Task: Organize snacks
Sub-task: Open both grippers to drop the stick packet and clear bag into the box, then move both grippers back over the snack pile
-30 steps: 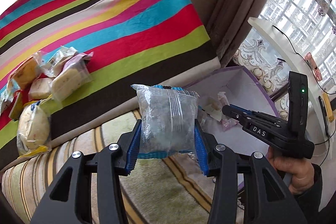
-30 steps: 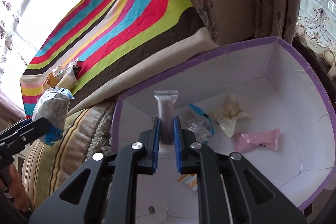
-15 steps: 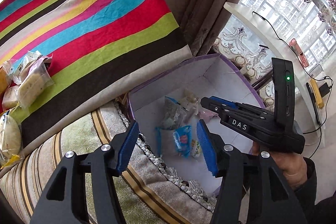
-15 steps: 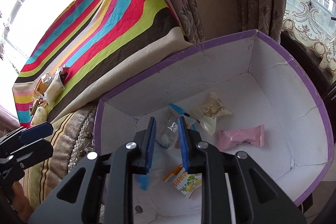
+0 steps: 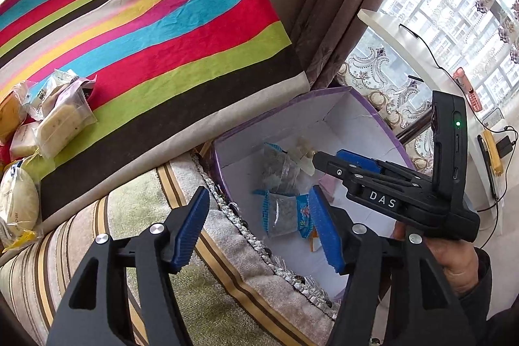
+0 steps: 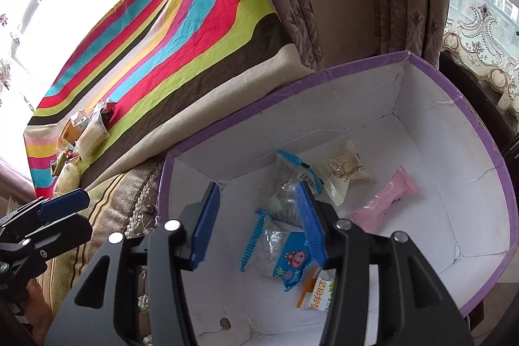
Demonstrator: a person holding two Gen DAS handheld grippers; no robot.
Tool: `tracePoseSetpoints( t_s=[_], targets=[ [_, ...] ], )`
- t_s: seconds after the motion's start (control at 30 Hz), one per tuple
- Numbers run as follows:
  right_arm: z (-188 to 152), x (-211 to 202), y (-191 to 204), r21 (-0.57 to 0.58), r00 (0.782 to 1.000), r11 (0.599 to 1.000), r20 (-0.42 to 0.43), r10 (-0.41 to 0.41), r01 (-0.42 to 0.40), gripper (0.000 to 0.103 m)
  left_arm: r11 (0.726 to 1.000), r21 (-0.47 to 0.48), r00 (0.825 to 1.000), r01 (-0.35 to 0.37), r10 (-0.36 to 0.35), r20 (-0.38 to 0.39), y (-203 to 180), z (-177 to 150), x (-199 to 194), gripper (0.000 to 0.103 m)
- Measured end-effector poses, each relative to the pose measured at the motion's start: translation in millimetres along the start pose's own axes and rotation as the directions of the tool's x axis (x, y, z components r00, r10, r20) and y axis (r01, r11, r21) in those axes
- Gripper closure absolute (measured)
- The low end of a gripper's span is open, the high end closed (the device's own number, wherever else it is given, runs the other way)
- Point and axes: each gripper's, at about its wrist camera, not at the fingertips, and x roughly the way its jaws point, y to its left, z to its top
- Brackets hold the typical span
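A white box with a purple rim [image 6: 454, 86] holds several wrapped snacks. Among them are a clear packet with blue edges [image 6: 285, 255], a second clear one [image 6: 288, 184], a pale yellow packet [image 6: 343, 171] and a pink one [image 6: 386, 203]. My right gripper [image 6: 258, 193] hangs over the box, its jaws opening with nothing between them. My left gripper [image 5: 256, 200] stands above the box's near edge, jaws also opening and empty, with the blue-edged packet [image 5: 285, 213] lying below it. More snack packets [image 5: 61, 119] lie on the striped cloth at the left.
The striped cloth [image 5: 162, 21] covers a raised surface beside the box. A fringed green and brown cushion [image 5: 227, 297] lies under my left gripper. Brown curtains [image 6: 356, 5] hang behind the box. A white shelf with cables [image 5: 454, 80] stands at the right. A hand [image 5: 454, 265] holds the right gripper.
My left gripper let go of the blue-edged packet, which now lies in the box. My right gripper released its slim dark packet. Both jaws have opened, and the left view swung toward the box.
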Motion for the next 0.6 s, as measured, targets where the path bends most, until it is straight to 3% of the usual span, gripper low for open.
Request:
tracePoseSetpoints(
  t_s=[0.37, 0.6],
  targets=[
    [2, 4, 37, -0.067, 0.999, 0.997, -0.026, 0.043, -0.045, 0.052, 0.996, -0.074, 0.998, -0.053, 0.056, 0.042, 30, -6, -15, 0.043],
    [4, 7, 74, -0.126, 0.996, 0.989, -0.050, 0.078, -0.084, 0.046, 0.979, -0.192, 0.991, -0.074, 0.093, 0.092, 71, -20, -38, 0.043]
  ],
)
